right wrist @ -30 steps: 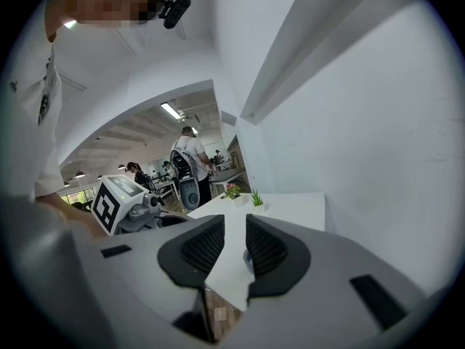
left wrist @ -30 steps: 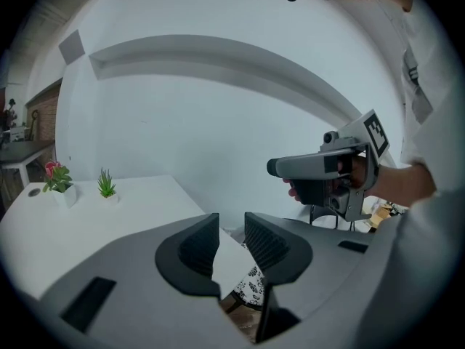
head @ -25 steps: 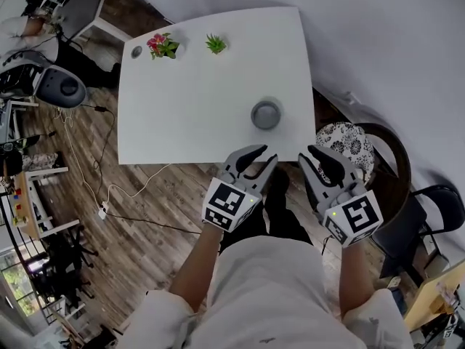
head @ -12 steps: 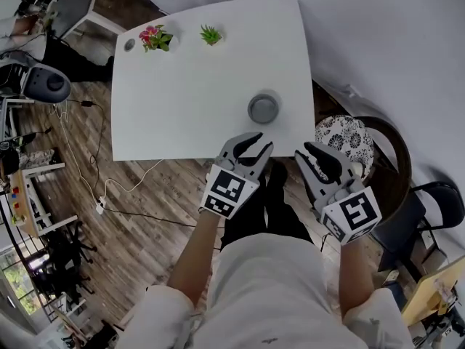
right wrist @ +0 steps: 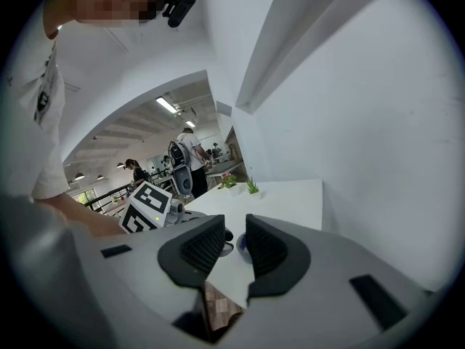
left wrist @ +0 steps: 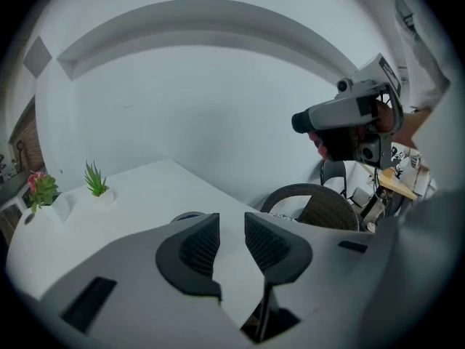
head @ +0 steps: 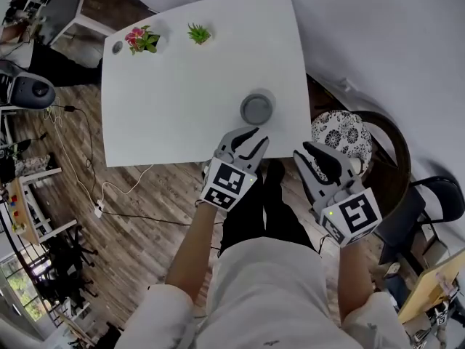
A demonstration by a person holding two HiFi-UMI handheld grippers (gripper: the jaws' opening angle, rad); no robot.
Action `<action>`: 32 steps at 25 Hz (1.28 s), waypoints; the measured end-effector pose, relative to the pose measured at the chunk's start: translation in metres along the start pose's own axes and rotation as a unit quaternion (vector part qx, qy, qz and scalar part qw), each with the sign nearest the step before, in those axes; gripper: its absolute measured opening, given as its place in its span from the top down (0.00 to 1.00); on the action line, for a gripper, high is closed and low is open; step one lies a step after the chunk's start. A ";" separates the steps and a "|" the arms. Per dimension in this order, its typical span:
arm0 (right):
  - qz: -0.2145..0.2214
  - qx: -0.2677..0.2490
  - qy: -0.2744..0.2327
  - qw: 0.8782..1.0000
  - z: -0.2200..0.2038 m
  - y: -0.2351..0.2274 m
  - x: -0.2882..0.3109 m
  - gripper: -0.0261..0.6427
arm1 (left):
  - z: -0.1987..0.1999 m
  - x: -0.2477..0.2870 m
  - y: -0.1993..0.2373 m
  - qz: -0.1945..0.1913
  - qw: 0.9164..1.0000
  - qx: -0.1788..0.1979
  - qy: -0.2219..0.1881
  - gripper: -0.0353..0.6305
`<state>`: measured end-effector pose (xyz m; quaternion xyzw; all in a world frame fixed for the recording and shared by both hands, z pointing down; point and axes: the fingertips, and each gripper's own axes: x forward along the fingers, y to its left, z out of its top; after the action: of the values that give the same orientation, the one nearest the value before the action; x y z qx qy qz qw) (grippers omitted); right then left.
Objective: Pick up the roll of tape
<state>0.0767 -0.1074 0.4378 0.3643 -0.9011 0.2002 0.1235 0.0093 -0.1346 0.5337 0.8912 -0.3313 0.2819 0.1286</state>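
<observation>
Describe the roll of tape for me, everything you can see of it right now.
The roll of tape is a small round grey ring with a paler rim and a darker middle. It lies flat, open side up, on the white table, close to the table's near right corner. No print or loose end can be made out. It sits alone, and nothing seems to touch it. The left gripper is just short of its near side, jaws apart and empty.
</observation>
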 end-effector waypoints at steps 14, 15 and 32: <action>-0.015 0.009 0.012 1.000 -0.011 -0.017 0.001 0.82 | -0.031 0.039 0.010 0.000 0.996 0.069 0.058 0.77; -0.015 0.009 0.012 1.000 -0.012 -0.017 0.001 0.82 | -0.032 0.041 0.010 -0.001 0.996 0.073 0.061 0.77; -0.008 0.017 0.017 1.000 -0.017 -0.015 0.006 0.82 | -0.041 0.065 0.019 0.003 0.987 0.131 0.096 0.76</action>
<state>0.0843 -0.1131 0.4589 0.3703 -0.8922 0.2208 0.1347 0.0202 -0.1656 0.6055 0.8681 -0.2804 0.4075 0.0416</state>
